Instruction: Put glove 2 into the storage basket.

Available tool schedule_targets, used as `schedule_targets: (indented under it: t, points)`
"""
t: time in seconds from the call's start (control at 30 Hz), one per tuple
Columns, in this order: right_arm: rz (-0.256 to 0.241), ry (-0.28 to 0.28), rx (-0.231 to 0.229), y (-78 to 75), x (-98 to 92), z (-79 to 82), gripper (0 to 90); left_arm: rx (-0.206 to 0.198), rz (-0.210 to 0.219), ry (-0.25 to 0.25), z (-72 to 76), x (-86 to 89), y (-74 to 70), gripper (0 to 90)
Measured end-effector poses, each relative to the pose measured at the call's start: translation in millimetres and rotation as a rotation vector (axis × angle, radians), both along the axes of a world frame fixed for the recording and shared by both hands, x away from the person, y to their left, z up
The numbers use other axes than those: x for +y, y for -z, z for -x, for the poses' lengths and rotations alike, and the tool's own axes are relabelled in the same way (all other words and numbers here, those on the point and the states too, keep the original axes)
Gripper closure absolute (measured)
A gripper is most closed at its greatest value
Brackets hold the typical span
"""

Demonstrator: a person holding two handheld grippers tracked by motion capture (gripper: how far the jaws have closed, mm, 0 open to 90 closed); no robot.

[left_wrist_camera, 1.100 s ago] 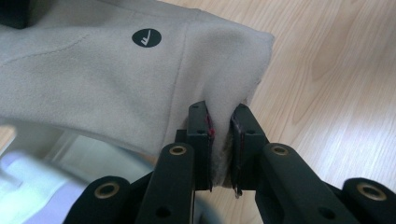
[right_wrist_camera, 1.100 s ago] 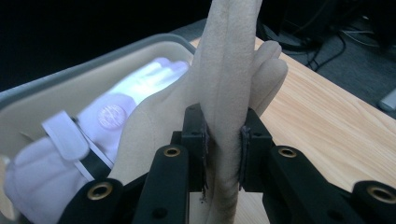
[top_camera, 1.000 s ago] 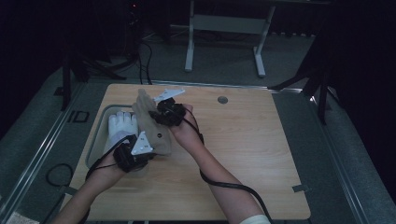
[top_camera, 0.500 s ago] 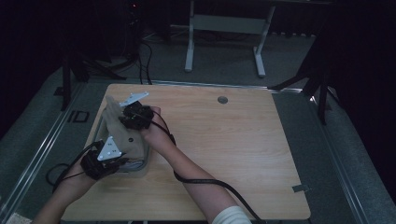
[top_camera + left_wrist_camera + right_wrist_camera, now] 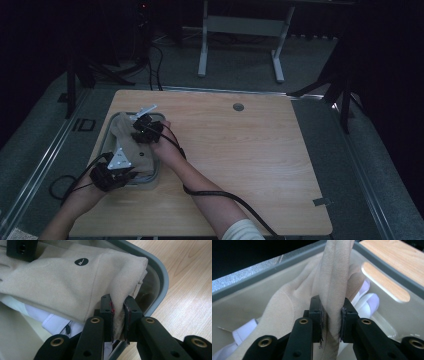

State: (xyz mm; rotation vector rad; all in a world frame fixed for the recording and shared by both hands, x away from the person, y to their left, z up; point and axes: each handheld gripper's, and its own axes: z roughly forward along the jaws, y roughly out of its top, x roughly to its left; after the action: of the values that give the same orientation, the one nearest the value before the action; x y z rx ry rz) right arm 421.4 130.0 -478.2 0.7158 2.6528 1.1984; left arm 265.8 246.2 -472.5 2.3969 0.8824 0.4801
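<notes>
Left tongs (image 5: 117,315) are clamped on the near edge of the beige glove (image 5: 62,285); right tongs (image 5: 331,315) are clamped on a fold at its far end. The glove is held stretched between them, over the grey bin (image 5: 152,175) and white gloves (image 5: 367,300). Placement is judged nearly complete: lowering and release remain.

The left tool (image 5: 118,315) pinches the beige glove's (image 5: 62,287) cuff over the grey tray (image 5: 160,280).
</notes>
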Motion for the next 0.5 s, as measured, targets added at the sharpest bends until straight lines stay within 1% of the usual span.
schedule_targets:
  t: [0.1,0.13,0.17,0.27,0.3,0.33,0.37,0.43,0.47,0.5]
  points:
    - [0.014,0.009,0.016,6.8,0.3,-2.8,75.3,0.013,-0.018,0.004,-3.3,-3.6,4.6,80.1]
    - [0.014,0.009,0.016,6.8,0.3,-2.8,75.3,0.013,-0.018,0.004,-3.3,-3.6,4.6,80.1]
    - [0.018,0.013,0.028,10.1,-0.1,-3.7,75.0,0.018,-0.023,0.004,-4.8,-5.8,7.9,80.0]
    - [0.013,0.013,0.029,10.5,-1.8,-4.6,73.6,0.029,-0.012,0.006,-7.1,-5.8,9.3,79.9]
    - [0.011,0.014,0.028,9.6,-2.9,-4.5,71.7,0.031,-0.01,0.007,-7.4,-5.7,9.2,79.6]
    - [0.006,0.012,0.024,9.2,-3.6,-4.7,69.0,0.036,-0.004,0.007,-7.6,-5.0,8.3,79.3]
    - [-0.002,0.011,0.03,7.6,-4.8,-4.7,63.6,0.039,0.005,0.003,-7.5,-4.1,7.0,77.8]
    - [-0.008,0.007,0.011,3.3,-8.5,-3.9,55.8,0.047,0.033,0.002,-7.6,-1.5,3.5,72.9]
    - [-0.011,0.001,0.012,1.3,-10.2,-4.0,52.7,0.041,0.051,0.006,-7.1,0.5,0.1,69.6]
    - [-0.018,-0.002,0.012,-2.2,-13.6,-4.2,47.6,0.033,0.064,0.004,-6.7,1.5,-2.0,63.0]
